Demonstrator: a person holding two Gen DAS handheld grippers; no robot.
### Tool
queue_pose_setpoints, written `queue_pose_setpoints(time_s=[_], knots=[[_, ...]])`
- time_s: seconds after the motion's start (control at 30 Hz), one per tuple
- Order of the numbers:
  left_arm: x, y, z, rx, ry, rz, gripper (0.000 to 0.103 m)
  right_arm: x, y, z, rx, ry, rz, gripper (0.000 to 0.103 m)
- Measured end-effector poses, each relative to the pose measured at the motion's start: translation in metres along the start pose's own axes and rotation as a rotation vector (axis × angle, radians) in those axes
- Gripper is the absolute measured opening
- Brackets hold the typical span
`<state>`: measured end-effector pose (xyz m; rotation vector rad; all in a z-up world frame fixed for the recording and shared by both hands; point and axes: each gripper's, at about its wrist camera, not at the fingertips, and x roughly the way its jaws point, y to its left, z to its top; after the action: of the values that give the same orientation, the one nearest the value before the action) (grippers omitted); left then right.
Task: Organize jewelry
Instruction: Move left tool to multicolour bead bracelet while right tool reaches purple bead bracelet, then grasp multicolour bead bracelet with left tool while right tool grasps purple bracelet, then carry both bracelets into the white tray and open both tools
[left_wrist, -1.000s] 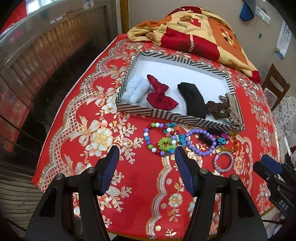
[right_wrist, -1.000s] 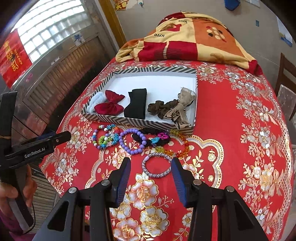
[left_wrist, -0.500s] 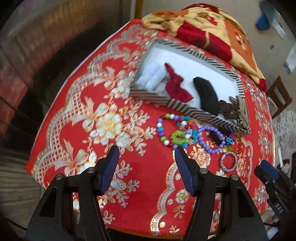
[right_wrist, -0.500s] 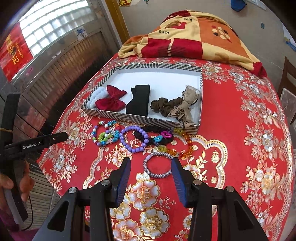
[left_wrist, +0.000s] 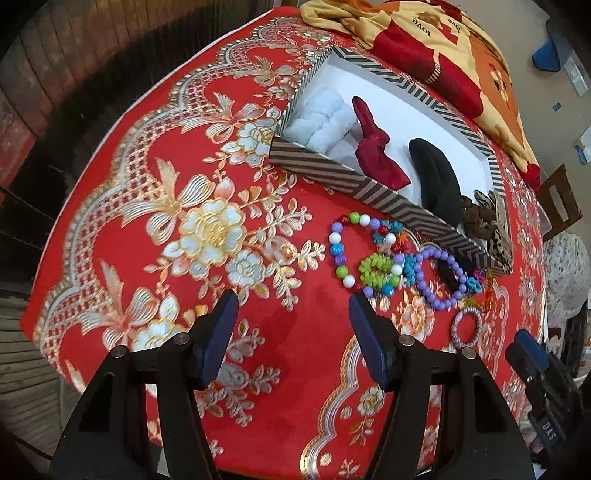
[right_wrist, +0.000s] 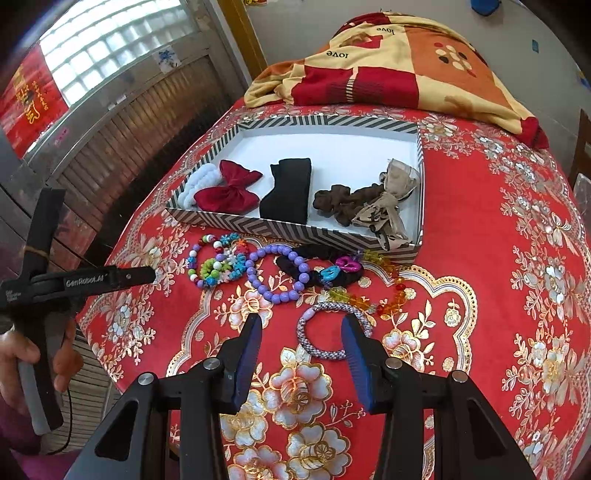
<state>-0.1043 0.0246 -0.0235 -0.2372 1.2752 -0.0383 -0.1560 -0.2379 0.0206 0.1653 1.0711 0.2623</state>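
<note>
Several bracelets lie on the red cloth in front of a striped box (right_wrist: 295, 230) (left_wrist: 369, 188): a multicolour bead one (right_wrist: 214, 264) (left_wrist: 364, 254), a purple bead one (right_wrist: 280, 273) (left_wrist: 441, 278), an amber one (right_wrist: 384, 291) and a silver-lilac rope one (right_wrist: 334, 330) (left_wrist: 465, 326). My right gripper (right_wrist: 301, 338) is open, just before the rope bracelet. My left gripper (left_wrist: 293, 314) is open and empty, left of the multicolour bracelet. The box holds a white scrunchie, red bow (right_wrist: 229, 192), black band and brown ties.
A patterned blanket (right_wrist: 388, 59) lies behind the box. The table's left edge drops off beside a wooden shutter (right_wrist: 122, 122). A chair (left_wrist: 557, 199) stands at the far right. The left gripper body shows in the right wrist view (right_wrist: 74, 282).
My left gripper has moved in closer and lower toward the table, left of the bracelets. My right gripper has edged forward toward the rope bracelet. Both stay open.
</note>
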Motion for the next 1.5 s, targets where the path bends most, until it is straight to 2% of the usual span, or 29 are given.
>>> queue_pose_setpoints(time_s=[0.2,0.33,0.8,0.87,0.93,0.97,1.0,1.03,1.1,1.23,1.5], knots=[[0.018,-0.014,0.014,0.053,0.01,0.009,0.062,0.018,0.012,0.014,-0.07,0.001,0.024,0.031],[0.029,-0.017,0.022,0.086,0.013,0.028,0.062,0.04,0.02,0.027,-0.121,0.024,0.017,0.028],[0.056,-0.031,0.046,0.165,0.026,0.047,0.061,0.089,0.008,0.045,-0.136,0.12,0.012,0.024],[0.059,-0.034,0.047,0.177,0.023,0.042,0.058,0.094,0.009,0.044,-0.141,0.132,0.016,0.021],[0.062,-0.041,0.048,0.203,0.006,0.058,0.035,0.097,0.009,0.045,-0.141,0.13,0.017,0.012],[0.063,-0.043,0.049,0.221,-0.003,0.075,0.029,0.097,0.008,0.045,-0.135,0.131,0.021,0.009],[0.063,-0.044,0.05,0.225,-0.007,0.076,0.017,0.096,0.008,0.047,-0.133,0.126,0.027,0.009],[0.066,-0.046,0.053,0.222,-0.004,0.067,0.012,0.094,0.008,0.047,-0.136,0.121,0.031,0.009],[0.068,-0.044,0.056,0.211,0.017,0.03,0.008,0.087,0.01,0.048,-0.14,0.112,0.039,0.009],[0.063,-0.038,0.057,0.185,0.035,-0.014,0.008,0.068,0.01,0.048,-0.131,0.079,0.063,0.009],[0.022,-0.034,0.058,0.177,-0.034,-0.045,0.008,0.026,0.017,0.051,-0.125,-0.003,0.115,0.009]])
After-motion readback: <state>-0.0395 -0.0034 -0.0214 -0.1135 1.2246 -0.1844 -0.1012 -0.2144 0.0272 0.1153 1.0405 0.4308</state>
